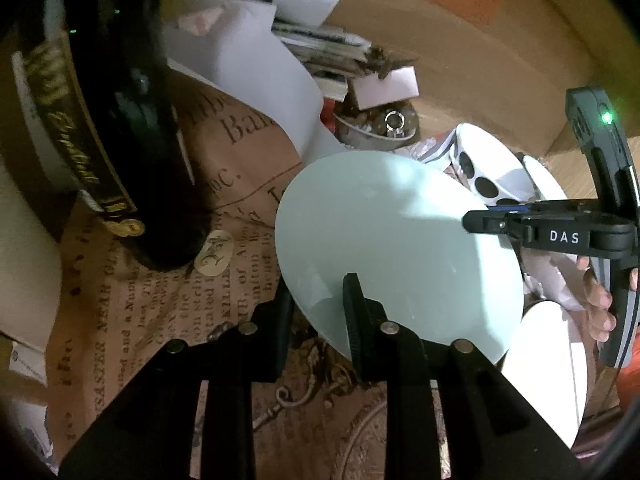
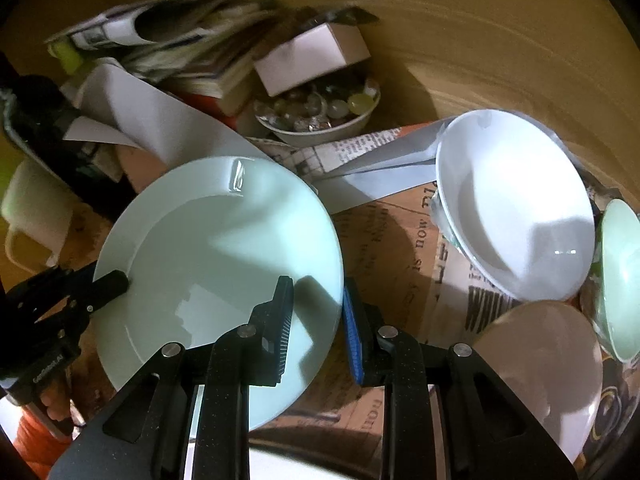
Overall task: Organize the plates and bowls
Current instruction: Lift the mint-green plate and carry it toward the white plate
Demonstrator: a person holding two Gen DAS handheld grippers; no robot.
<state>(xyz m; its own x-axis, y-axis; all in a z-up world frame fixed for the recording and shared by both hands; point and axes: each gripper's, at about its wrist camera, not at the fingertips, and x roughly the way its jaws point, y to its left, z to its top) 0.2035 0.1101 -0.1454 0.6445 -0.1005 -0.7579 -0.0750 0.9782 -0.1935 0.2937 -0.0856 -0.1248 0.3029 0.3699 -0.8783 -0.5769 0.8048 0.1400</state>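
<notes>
At far left in the left wrist view, a dark bottle (image 1: 120, 128) stands on the printed newspaper sheet (image 1: 168, 300) that covers the table. Beside it, a pale green plate (image 1: 396, 240) is held tilted above the sheet. The left tongs (image 1: 320, 312) are clamped on its near rim, one finger over the face, the other under it. At the plate's right edge, the right tongs (image 1: 492, 222) grip the opposite rim, and the fingers of a hand (image 1: 600, 308) are wrapped round their handle.

In the right wrist view, the same pale green plate (image 2: 224, 264) sits left of centre. The left tongs (image 2: 108, 284) bite its left rim, and the right tongs (image 2: 316, 328) are closed across its right rim, the black pad on the face, the blue pad on the outside. Behind the plate stand a bowl of glass pebbles (image 2: 320, 116) and a small white box (image 2: 312, 60). To the right, a white plate (image 2: 516, 204) rests on a stack. Below it lies a round white dish (image 2: 548, 356), and a pale green bowl (image 2: 624, 276) leans at the far right edge.
</notes>
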